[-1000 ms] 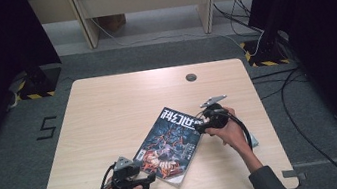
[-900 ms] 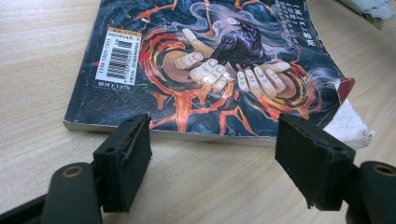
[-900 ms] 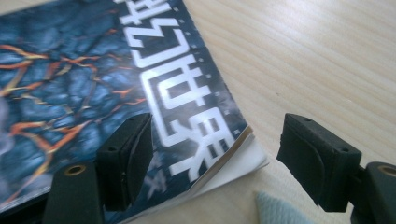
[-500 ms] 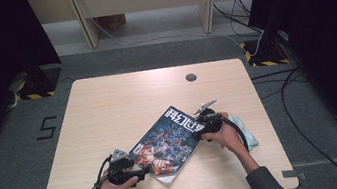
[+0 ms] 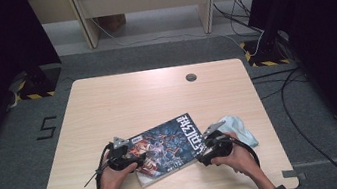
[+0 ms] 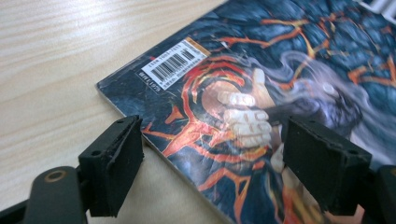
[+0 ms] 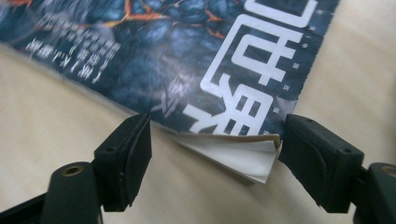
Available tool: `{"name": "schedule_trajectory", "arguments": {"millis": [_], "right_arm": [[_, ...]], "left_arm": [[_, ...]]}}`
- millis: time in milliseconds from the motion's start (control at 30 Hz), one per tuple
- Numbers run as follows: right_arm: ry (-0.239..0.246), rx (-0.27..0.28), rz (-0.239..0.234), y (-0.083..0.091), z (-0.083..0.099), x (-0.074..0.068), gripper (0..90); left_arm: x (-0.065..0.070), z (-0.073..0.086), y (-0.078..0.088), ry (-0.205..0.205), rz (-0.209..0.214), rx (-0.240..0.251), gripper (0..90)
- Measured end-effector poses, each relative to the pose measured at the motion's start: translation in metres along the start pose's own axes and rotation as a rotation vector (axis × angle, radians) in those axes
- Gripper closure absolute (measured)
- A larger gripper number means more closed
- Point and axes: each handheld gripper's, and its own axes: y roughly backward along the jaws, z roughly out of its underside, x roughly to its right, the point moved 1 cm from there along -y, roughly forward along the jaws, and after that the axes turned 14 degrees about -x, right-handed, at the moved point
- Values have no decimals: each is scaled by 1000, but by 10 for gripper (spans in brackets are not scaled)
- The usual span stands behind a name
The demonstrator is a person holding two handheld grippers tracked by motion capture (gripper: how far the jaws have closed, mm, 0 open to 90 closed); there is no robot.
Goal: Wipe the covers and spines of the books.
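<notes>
A magazine (image 5: 166,145) with a dark blue and orange cover lies flat on the wooden table (image 5: 132,100) near its front edge. My left gripper (image 5: 138,160) stands at the magazine's left end. In the left gripper view the magazine (image 6: 289,60) has its barcode corner under the left gripper (image 6: 215,135), whose jaws have just been opening and stand wide apart, pressing on nothing. My right gripper (image 5: 202,155) is at the right end. In the right gripper view its open jaws (image 7: 215,126) straddle the curled corner of the magazine (image 7: 187,51).
A crumpled pale blue cloth (image 5: 237,127) lies on the table just right of the magazine, behind the right hand. A round cable hole (image 5: 191,77) sits near the table's far edge. Cables run over the floor at the right.
The magazine has turned from a steep diagonal to lie nearly along the front edge. The right hand came toward the front edge with it. More of the cloth is uncovered.
</notes>
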Motion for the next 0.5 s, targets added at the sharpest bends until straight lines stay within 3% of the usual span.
{"name": "schedule_trajectory", "arguments": {"millis": [67,133,300,367,500], "right_arm": [[-4,23,-24,2,5,2,297],[-56,55,-56,7,7,10,296],[-135,161,-65,16,3,25,278],[-152,155,-56,13,-2,28,278],[-138,113,-16,0,-15,27,279]], "left_arm": [[0,0,2,1,-3,4,220],[2,2,5,-4,12,8,226],[14,15,17,-35,31,2,230],[20,22,20,-55,45,-17,231],[31,33,22,-97,49,-47,234]]}}
